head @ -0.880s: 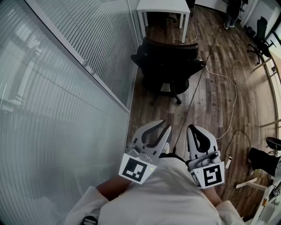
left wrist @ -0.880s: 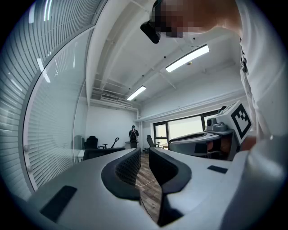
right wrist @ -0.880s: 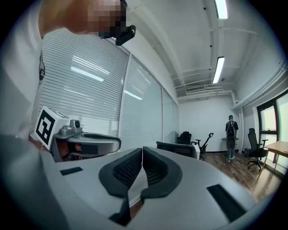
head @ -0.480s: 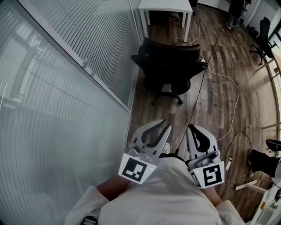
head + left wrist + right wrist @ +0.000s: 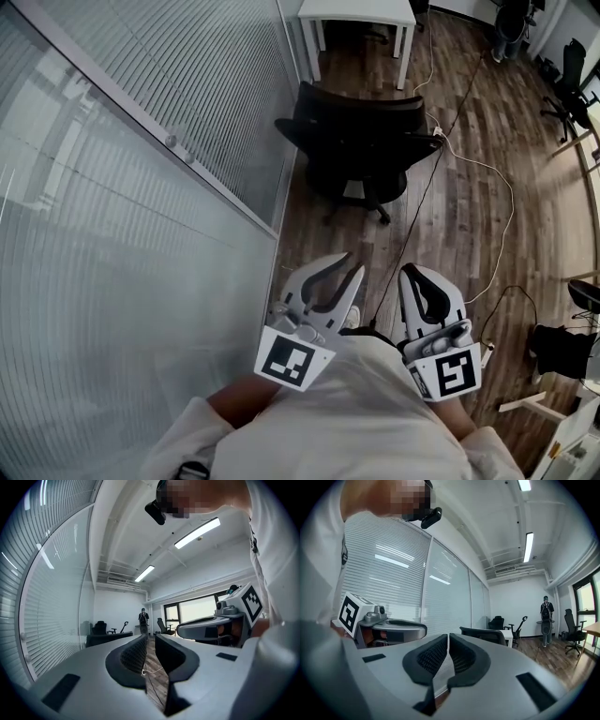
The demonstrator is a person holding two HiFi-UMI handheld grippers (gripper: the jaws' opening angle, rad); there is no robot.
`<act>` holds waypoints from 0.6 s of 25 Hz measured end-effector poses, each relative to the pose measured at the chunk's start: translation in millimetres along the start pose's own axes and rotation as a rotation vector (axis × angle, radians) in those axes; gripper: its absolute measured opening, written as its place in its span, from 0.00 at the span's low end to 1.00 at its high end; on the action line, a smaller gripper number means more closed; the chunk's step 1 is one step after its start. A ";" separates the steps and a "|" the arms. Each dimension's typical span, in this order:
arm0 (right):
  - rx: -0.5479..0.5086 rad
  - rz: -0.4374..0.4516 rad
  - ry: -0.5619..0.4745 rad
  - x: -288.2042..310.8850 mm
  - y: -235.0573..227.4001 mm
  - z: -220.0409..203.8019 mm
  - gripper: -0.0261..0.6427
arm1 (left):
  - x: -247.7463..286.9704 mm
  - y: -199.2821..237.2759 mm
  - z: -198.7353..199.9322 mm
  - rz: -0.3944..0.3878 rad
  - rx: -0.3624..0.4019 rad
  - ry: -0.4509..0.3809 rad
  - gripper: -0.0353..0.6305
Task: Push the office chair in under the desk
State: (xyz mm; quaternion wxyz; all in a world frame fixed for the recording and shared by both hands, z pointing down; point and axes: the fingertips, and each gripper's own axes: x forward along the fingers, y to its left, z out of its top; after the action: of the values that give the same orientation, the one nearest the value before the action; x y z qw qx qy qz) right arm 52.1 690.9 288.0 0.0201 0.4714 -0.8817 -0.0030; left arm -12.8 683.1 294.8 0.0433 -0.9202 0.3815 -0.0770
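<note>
A black office chair [image 5: 361, 141] stands on the wood floor beside the glass wall, its backrest towards me. Beyond it, at the picture's top, is the white desk [image 5: 356, 13], and the chair is clear of it. My left gripper [image 5: 349, 267] and right gripper [image 5: 410, 274] are held close to my chest, well short of the chair and touching nothing. Both are shut with nothing between the pads. The left gripper [image 5: 151, 637] shows only a thin slit. From the right gripper [image 5: 448, 637] I see the chair's backrest [image 5: 480, 634] and the desk [image 5: 507, 633] ahead.
A glass partition with blinds [image 5: 141, 187] runs along the left. Cables [image 5: 487, 178] trail over the floor right of the chair. A person [image 5: 512, 21] stands at the far end near other office chairs [image 5: 567, 66]. A black stool [image 5: 561, 345] sits at the right.
The head view has shifted slightly, so the desk sits a little higher and further right in the picture. Both grippers stay shut in the same place by my chest.
</note>
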 end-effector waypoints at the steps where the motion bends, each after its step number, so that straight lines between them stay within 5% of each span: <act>1: -0.002 0.002 0.004 0.9 -4.2 -1.9 0.09 | 3.5 -0.3 -0.6 0.004 0.000 0.002 0.17; 15: -0.014 0.023 0.009 23.6 -22.9 -10.6 0.09 | 28.3 16.3 -12.3 0.020 0.023 0.027 0.17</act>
State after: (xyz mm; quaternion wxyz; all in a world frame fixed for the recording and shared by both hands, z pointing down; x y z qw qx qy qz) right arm 58.4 658.6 298.8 0.0275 0.4611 -0.8869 -0.0067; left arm -6.6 651.3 307.8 0.0493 -0.9147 0.3902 -0.0933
